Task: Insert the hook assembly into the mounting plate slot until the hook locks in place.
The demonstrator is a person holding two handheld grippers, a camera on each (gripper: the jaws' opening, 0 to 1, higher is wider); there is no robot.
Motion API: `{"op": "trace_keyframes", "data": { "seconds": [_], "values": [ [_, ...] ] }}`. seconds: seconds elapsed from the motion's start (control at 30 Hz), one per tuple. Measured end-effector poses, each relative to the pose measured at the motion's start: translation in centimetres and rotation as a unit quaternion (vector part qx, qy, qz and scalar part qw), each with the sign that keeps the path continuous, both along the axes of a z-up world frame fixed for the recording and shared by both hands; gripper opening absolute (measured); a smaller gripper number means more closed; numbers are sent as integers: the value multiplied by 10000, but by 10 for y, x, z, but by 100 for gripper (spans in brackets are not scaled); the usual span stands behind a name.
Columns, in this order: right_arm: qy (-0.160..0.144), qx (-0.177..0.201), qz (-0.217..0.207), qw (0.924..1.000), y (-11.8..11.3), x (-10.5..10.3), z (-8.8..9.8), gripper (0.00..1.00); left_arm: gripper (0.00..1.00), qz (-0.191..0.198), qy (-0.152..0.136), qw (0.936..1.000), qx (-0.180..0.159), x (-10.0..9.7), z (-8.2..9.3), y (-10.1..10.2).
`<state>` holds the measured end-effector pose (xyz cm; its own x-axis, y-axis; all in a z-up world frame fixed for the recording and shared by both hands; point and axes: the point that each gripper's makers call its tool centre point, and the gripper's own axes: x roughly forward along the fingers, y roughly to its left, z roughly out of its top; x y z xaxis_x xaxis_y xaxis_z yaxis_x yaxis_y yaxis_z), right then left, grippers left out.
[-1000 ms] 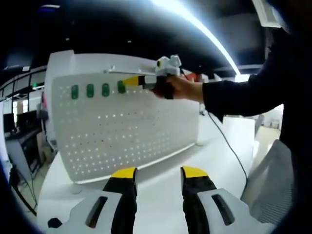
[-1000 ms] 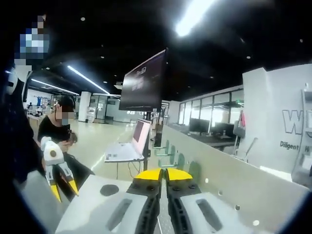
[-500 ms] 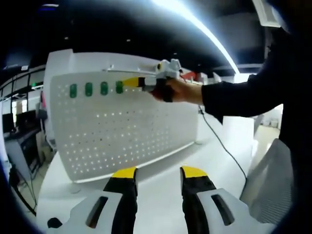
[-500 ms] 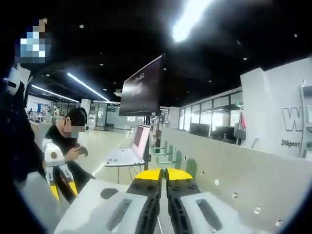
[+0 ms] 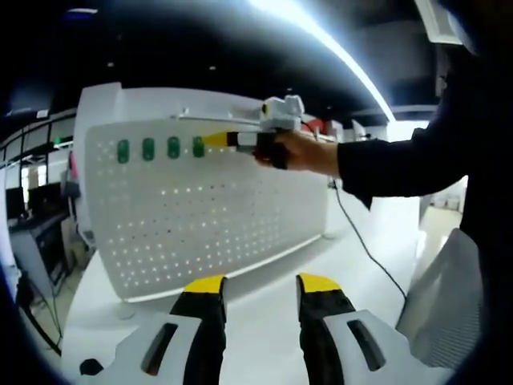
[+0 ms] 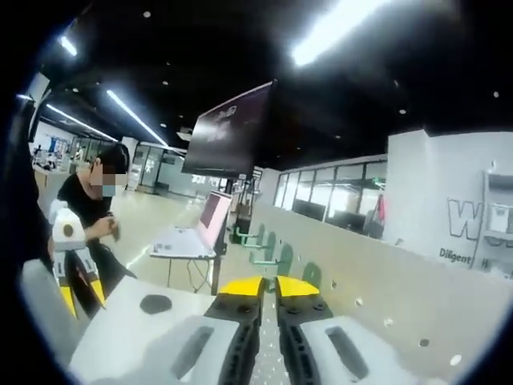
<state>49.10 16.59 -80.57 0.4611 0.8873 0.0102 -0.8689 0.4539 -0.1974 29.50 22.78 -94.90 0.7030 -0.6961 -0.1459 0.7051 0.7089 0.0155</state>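
A white perforated mounting plate [image 5: 208, 216] stands upright on the white table [image 5: 264, 321]. Several green hooks sit in a row along its top left; the fourth green hook [image 5: 198, 146] meets the yellow tips of my right gripper [image 5: 215, 139], held level by a hand [image 5: 292, 151]. In the right gripper view the right gripper [image 6: 270, 286] has its jaws pressed together, the nearest green hook [image 6: 309, 275] showing just past its right tip and the plate [image 6: 385, 281] running along the right. My left gripper [image 5: 261, 285] hovers low over the table, open and holding nothing.
A black cable [image 5: 361, 241] trails from the right gripper across the table. In the right gripper view a laptop [image 6: 188, 241], a dark monitor [image 6: 228, 132], a seated person [image 6: 92, 212] and a black round mark [image 6: 155, 304] on the table show, with my left gripper [image 6: 78, 293] at the left.
The right gripper stays at the fourth hook, shifting only slightly along the plate's top. The right gripper view has tilted a little. The left gripper has not moved.
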Motion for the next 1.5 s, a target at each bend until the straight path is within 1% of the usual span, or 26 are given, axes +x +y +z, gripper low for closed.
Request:
{"op": "trace_keyframes", "data": {
  "seconds": [0.03,0.07,0.13,0.23,0.4,0.5,0.53,0.6,0.73,0.83,1.0,1.1,1.13,1.17,1.33,1.43,1.5],
  "values": [
    [155,65,-36,9999,-2,1,-1,9,35,-6,8,10000,3,0,0,0],
    [194,45,-47,9998,-2,1,-2,11,35,-9,13,10000,8,0,-1,0],
    [137,-61,-100,9998,-3,-2,-4,18,35,-22,8,10000,15,0,-1,-1],
    [88,-116,-117,9998,-6,-8,-4,20,35,-36,-3,10000,12,-1,0,-2],
    [-8,21,-245,9997,-16,-19,3,24,35,-43,-16,10000,-5,-1,1,-2],
    [-101,19,-423,9991,-24,-24,4,29,35,-57,-16,10000,-8,-1,1,-2],
    [-115,35,-457,9989,-26,-26,5,30,35,-62,-17,10000,-2,-1,1,-3],
    [-107,127,-414,9990,-28,-37,5,30,35,-72,-26,10000,-13,-2,2,-3],
    [-157,172,-504,9985,-35,-54,1,31,35,-77,-31,10000,-25,-2,2,-3],
    [-107,176,-532,9984,-39,-64,-9,31,35,-83,-21,10000,-50,-2,2,-3],
    [116,118,-594,9981,-44,-81,-35,31,36,-88,-26,9999,-55,-2,2,-3],
    [168,213,-585,9979,-45,-93,-44,31,35,-73,-37,9999,-63,-2,3,-2],
    [143,213,-618,9978,-46,-95,-46,31,35,-64,-45,9999,-70,-2,4,-2],
    [9,209,-687,9974,-48,-97,-46,31,35,-58,-50,9999,-72,-2,4,-2],
    [62,322,-598,9977,-50,-114,-50,34,35,-46,-49,10000,-72,-2,4,-1],
    [23,239,-689,9973,-52,-123,-52,32,35,-70,-45,10000,-40,-2,3,-3],
    [72,231,-769,9967,-54,-127,-54,30,35,-84,-43,10000,-34,-3,3,-4]
  ]
}}
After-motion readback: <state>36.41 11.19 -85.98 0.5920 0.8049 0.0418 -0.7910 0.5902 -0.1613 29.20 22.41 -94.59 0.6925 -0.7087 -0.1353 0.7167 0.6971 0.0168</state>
